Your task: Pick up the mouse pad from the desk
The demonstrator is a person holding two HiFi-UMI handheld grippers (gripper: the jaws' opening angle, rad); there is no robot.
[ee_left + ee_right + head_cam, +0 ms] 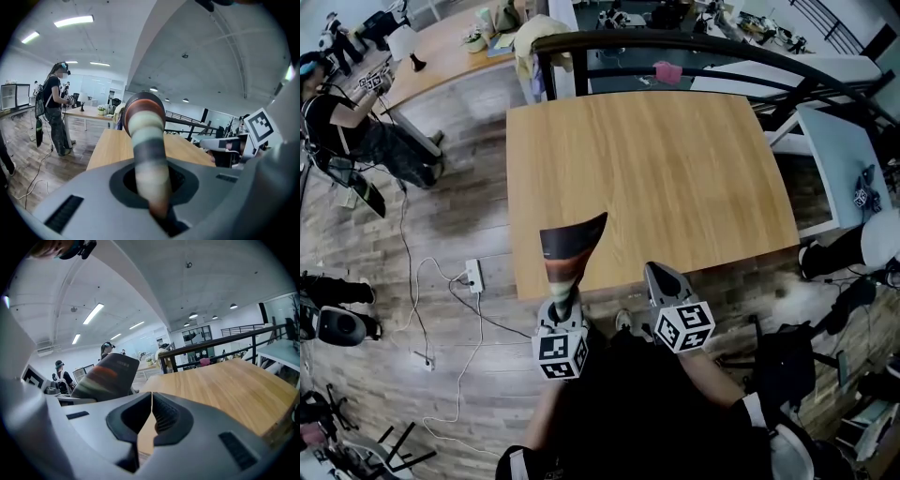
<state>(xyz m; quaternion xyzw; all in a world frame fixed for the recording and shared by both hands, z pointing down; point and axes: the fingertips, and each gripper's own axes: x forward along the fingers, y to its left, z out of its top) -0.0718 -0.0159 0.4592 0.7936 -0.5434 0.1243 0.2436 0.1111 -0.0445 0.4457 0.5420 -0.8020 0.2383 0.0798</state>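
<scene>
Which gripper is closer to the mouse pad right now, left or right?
Left. The left gripper is shut on the mouse pad, holding it upright by its lower end. The right gripper is shut and empty, off to the pad's right, not touching.

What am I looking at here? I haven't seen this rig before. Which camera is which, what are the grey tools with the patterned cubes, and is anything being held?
There is no robot here. A person holds a hand-operated two-jaw gripper in each hand, and the marker cube on each is part of the tool.

The head view comes from a camera on the person's head, looking steeply down at a wooden desk. The other two pictures come from cameras riding on the grippers, each looking along its own jaws.

The left gripper is shut on the mouse pad, a striped, floppy sheet that curls up above the desk's near edge. The right gripper is shut with nothing between its jaws. I see nothing lying on the desk itself.

Other people and desks show in the background.
</scene>
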